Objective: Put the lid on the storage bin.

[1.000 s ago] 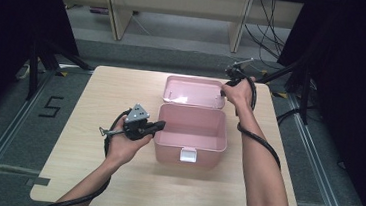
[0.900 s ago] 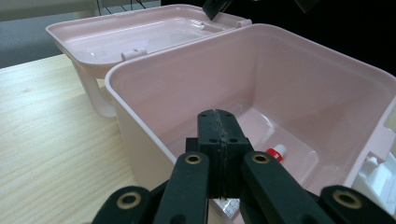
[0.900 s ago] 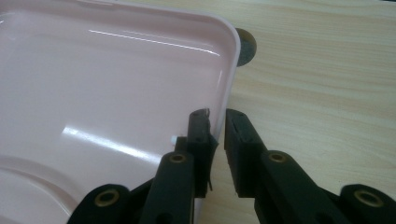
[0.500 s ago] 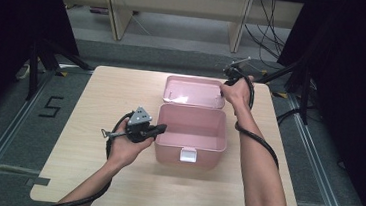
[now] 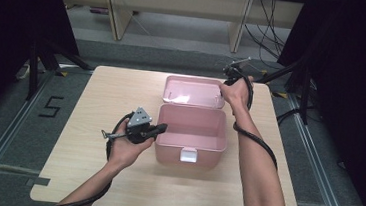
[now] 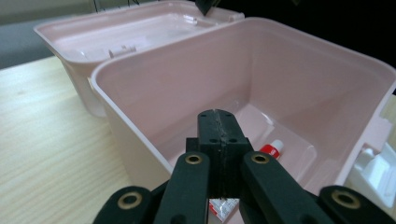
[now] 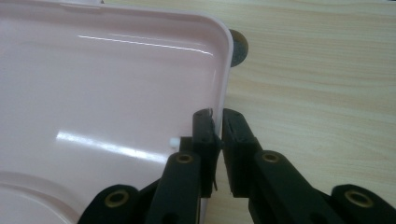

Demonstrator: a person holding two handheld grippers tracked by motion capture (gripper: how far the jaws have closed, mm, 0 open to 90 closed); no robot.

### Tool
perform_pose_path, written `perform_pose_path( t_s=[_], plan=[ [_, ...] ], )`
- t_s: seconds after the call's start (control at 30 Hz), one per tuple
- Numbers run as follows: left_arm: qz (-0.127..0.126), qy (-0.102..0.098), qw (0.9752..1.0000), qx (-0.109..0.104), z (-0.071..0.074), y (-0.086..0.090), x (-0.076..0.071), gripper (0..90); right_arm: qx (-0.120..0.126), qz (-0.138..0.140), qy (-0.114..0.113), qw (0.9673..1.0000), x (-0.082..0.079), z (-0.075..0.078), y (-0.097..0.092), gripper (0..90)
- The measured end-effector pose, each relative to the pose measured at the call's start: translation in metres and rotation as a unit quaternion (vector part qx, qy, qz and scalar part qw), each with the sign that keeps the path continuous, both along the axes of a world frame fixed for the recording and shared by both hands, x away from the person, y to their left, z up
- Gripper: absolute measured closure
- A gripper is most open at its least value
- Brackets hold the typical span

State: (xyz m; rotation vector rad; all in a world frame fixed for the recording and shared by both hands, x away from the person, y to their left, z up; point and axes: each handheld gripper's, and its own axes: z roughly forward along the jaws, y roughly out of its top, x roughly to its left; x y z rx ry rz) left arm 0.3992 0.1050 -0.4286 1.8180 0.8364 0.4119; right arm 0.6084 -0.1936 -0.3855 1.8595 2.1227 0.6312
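Little differs from a second ago in the high view: both hands sit where they were, box and lid unmoved. The one real change is at the right gripper (image 7: 218, 140), whose jaws have just been closing, and the lid's side rim now stands between them with barely a sliver of gap on one side. Looks like the grip on the lid (image 5: 194, 91) is being taken so it can be swung over the box, so the closing step seems about to start, not yet underway. The lid lies open and flat toward the far edge of the table (image 5: 81, 99), hinged behind the pink box (image 5: 192, 134), which sits near the table's middle with its white latch (image 5: 189, 155) facing the person. In the right gripper view one pad touches the rim's inner face; whether the other pad presses is hard to tell, so the hold may not be firm. Left gripper (image 6: 218, 140) has its jaws fully together, nothing between them, hovering at the box's left wall and pointing into it. Inside, on the box floor, lies a small tube with a red and white end (image 6: 272, 149), partly hidden behind the jaws.
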Motion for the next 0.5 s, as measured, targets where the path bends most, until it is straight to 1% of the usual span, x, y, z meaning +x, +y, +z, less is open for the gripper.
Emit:
perform_pose_path(
  t_s=[0.03, 0.1, 0.13, 0.17, 0.2, 0.23, 0.27, 0.37, 0.4, 0.43, 0.47, 0.5],
  plan=[
    [-0.001, -0.002, 1.0, -0.002, 0.001, 0.0, -0.001, 90.0, 0.001, -0.001, 0.0, 1.0, 0.0, 0.0, 0.0, 85.2],
    [-0.005, -0.006, 1.0, 0.005, 0.003, 0.001, -0.006, 90.0, 0.002, -0.002, -0.001, 1.0, 0.0, 0.0, 0.0, 85.3],
    [-0.007, -0.008, 0.9999, 0.005, 0.004, 0.001, -0.008, 90.0, 0.007, -0.011, -0.001, 0.9999, 0.0, 0.0, 0.002, 85.4],
    [-0.008, -0.009, 0.9999, 0.002, 0.004, 0.002, -0.01, 90.0, 0.001, -0.001, -0.004, 1.0, 0.0, 0.0, 0.0, 85.5],
    [-0.008, -0.01, 0.9999, 0.002, 0.005, 0.002, -0.013, 90.0, 0.005, -0.009, -0.001, 0.9999, 0.0, 0.0, 0.001, 85.6],
    [-0.009, -0.011, 0.9999, 0.0, 0.005, 0.003, -0.015, 90.0, 0.002, -0.006, -0.002, 1.0, 0.0, 0.0, 0.0, 85.8],
    [-0.009, -0.011, 0.9999, 0.002, 0.005, 0.003, -0.016, 90.0, 0.003, -0.007, -0.003, 1.0, 0.0, 0.0, 0.0, 85.9],
    [-0.012, -0.008, 0.9999, 0.007, 0.0, 0.004, -0.019, 90.0, 0.009, -0.018, -0.002, 0.9998, 0.0, 0.0, 0.001, 86.4],
    [-0.013, -0.005, 0.9999, 0.005, -0.002, 0.004, -0.019, 90.0, 0.009, -0.02, -0.002, 0.9998, 0.0, 0.0, 0.001, 86.5],
    [-0.012, -0.004, 0.9999, 0.009, -0.003, 0.004, -0.019, 90.0, 0.01, -0.022, 0.0, 0.9997, -0.001, 0.0, 0.002, 86.6],
    [-0.011, -0.002, 0.9999, 0.008, -0.005, 0.004, -0.02, 90.0, 0.011, -0.023, 0.0, 0.9997, -0.001, 0.0, 0.002, 86.6],
    [-0.014, -0.003, 0.9999, 0.002, -0.006, 0.004, -0.019, 90.0, 0.012, -0.023, 0.001, 0.9997, -0.001, 0.0, 0.002, 86.7]
  ],
)
